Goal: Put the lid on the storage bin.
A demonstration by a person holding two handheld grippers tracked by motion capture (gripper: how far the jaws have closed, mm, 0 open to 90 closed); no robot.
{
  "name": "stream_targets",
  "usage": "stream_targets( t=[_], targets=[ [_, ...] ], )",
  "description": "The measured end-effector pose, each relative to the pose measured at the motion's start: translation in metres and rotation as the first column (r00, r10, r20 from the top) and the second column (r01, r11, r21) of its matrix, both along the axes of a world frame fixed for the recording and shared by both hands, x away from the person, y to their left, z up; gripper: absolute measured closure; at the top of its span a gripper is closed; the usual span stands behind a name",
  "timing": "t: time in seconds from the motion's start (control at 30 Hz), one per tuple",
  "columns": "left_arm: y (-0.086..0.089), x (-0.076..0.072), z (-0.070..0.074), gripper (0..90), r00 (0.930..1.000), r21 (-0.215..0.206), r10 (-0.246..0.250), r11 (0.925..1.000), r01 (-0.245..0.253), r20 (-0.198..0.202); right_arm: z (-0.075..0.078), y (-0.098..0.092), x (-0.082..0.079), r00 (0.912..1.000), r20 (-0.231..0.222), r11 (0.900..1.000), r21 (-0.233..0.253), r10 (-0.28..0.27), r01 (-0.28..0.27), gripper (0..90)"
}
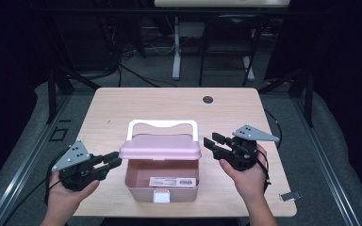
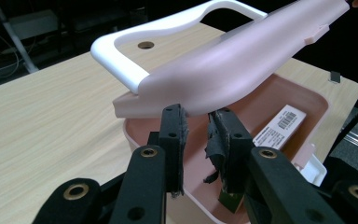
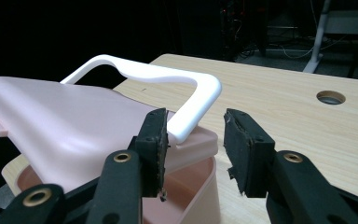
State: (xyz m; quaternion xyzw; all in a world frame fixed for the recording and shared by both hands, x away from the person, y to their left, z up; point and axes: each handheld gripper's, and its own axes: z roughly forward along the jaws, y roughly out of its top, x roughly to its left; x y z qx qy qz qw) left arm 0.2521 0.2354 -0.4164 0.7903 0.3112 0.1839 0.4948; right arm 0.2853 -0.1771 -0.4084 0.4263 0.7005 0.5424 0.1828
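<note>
The pink box sits at the table's near edge, lid half raised. The left gripper touches the lid's left end, jaws narrowly apart; the right gripper, just beside its right end, stands open.

Each black claw, left and right, carries a grey three-cornered plate dotted with holes, brass-ringed pivots, frayed black pads and a trailing black cable.
</note>
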Motion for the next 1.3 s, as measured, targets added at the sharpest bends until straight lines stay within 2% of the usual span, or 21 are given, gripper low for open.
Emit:
stream_targets(
  t=[0.23, 0.63, 1.3],
  targets=[
    [0.001, -0.006, -0.009, 75.2, 0.9999, 0.008, -0.006, 0.9999, 0.007, -0.016, -0.005, 0.005, 0.003, 0.9998, -0.016, 1.0, -0.003, 0.015, -0.015, 57.9],
    [0.001, -0.016, -0.017, 75.5, 1.0, 0.01, 0.001, 0.9999, -0.001, -0.01, -0.014, 0.015, 0.014, 0.9972, -0.051, 0.998, 0.012, 0.055, -0.054, 55.4],
    [0.0, -0.021, -0.028, 75.4, 0.9997, 0.009, 0.008, 0.9999, -0.007, -0.023, -0.025, 0.023, 0.025, 0.9926, -0.092, 0.997, 0.013, 0.079, -0.078, 54.1]
  ],
)
